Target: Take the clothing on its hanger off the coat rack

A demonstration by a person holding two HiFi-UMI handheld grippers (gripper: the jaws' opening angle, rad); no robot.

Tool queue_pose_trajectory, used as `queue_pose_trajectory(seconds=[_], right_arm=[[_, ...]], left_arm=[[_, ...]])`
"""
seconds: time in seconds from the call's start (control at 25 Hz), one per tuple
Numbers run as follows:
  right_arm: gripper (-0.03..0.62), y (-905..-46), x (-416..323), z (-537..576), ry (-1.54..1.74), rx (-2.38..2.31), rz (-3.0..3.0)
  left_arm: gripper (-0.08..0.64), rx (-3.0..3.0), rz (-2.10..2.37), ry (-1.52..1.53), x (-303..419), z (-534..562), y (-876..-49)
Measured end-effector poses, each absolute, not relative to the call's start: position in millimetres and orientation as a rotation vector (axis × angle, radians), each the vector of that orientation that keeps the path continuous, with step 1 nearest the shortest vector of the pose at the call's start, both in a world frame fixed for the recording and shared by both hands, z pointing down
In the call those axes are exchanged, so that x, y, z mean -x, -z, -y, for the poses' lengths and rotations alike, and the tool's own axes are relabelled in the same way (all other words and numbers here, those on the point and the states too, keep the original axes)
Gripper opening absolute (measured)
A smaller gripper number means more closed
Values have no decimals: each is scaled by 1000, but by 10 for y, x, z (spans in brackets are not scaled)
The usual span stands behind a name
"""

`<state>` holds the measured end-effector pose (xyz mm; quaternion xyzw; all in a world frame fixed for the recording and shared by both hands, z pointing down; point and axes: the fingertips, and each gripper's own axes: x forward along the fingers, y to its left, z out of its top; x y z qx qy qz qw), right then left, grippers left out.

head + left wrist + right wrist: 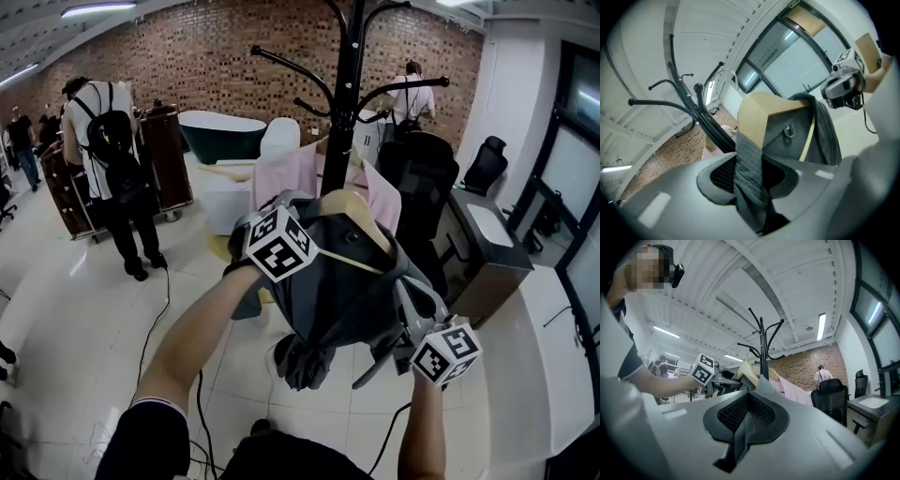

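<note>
Left claw clamping grey garment cloth at hanger shoulder end. Right claw pinching fold of same garment. I am holding garment on hanger in front of rack, slung between both claws. Pink shirt hanging behind. Hook possibly clear of peg; view poor there. Judging cloth as soft, light, likely slipping on smooth wood; hanger stiff. Advising hold on wooden shoulder, not cloth alone.

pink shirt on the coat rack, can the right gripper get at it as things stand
Probably not: the right gripper is shut on the grey garment, which hangs on its wooden hanger in front of the pink shirt. It would need to let go first.
</note>
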<state>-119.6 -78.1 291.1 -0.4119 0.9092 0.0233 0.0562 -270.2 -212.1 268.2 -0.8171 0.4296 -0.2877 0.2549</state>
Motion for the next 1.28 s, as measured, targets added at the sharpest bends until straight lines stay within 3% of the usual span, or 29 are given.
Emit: queue_pose_trajectory(seconds=[0.76, 1.28], right_arm=[[0, -3075, -894, 396, -59, 1584, -2585], [0, -3102, -2049, 1005, -73, 1835, -2434]], left_arm=[[127, 2321, -995, 687, 377, 2325, -2584], [127, 2378, -797, 609, -1158, 3291, -2501]])
